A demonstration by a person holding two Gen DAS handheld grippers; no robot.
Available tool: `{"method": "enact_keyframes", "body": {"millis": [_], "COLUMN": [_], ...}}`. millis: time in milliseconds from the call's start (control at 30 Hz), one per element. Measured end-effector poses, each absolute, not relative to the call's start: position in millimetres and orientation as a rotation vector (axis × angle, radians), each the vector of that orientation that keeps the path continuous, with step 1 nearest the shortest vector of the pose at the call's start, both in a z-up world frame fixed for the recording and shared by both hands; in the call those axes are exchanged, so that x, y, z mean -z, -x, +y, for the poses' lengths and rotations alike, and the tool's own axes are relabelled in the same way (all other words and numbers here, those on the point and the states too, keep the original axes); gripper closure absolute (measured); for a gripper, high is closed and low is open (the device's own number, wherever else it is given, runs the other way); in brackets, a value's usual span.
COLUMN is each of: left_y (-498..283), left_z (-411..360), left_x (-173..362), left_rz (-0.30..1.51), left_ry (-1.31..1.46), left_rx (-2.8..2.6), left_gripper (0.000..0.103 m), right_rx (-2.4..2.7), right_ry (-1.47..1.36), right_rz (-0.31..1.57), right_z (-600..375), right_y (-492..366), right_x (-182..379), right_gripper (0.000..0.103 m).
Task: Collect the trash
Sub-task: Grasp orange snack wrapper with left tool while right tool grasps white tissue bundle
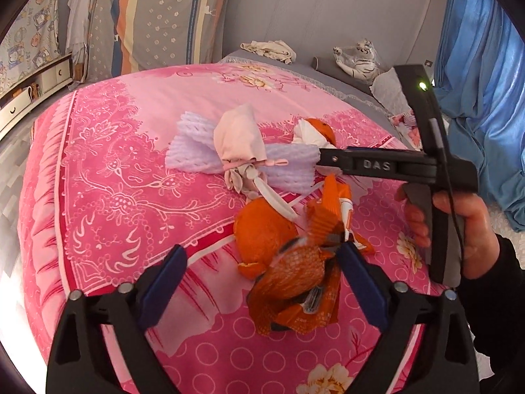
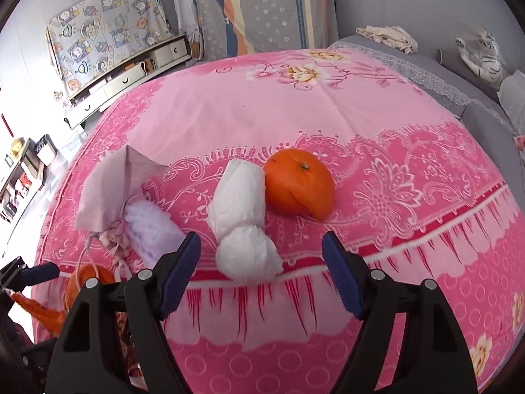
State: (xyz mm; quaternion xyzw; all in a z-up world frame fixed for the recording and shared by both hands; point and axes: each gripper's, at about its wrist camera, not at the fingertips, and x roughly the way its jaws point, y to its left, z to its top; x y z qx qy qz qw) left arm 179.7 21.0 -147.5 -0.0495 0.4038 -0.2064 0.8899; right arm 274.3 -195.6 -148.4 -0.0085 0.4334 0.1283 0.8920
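Trash lies on a pink flowered blanket (image 1: 115, 170). My left gripper (image 1: 265, 262) stands open over an orange peel (image 1: 262, 233) and a crumpled orange mesh wrapper (image 1: 295, 285). The wrapper lies against the right pad, and the left pad is clear of it. Farther back lie a lilac foam net (image 1: 193, 154) and a pale pink pouch (image 1: 239, 138). My right gripper (image 2: 262, 262) is open, with a white tissue wad (image 2: 242, 216) between and just beyond its fingers, untouched. An orange peel half (image 2: 298, 184) sits against the wad. The pouch (image 2: 105, 190) and foam net (image 2: 151, 226) lie to the left.
A grey sheet (image 2: 452, 75) with a plush tiger (image 1: 357, 59) lies beyond the blanket. Blue curtains (image 1: 475, 65) hang at the right. White drawers (image 2: 131, 75) stand beyond the bed's far left edge. A hand (image 1: 466, 229) holds the right gripper close beside the left one.
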Motion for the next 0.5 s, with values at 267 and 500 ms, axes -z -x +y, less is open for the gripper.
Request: {"method": "enact_keyframes", "body": {"millis": [267, 500], "left_y": [-188.5, -189.2], "left_z": [11.0, -0.1], "left_x": [152.4, 149.7], "left_rz": [0.864, 0.855], "left_ry": [0.139, 0.133], "left_rx": [0.477, 0.490], "left_gripper": [0.027, 0.048], "right_rx": [-0.269, -0.301], "right_ry": [0.028, 0.045], "right_rz": [0.929, 0.940], "right_z": [-190.9, -184.0], "right_y": [-290.8, -293.8], "right_x": [158.4, 162.1], "right_gripper": [0.041, 0.068]}}
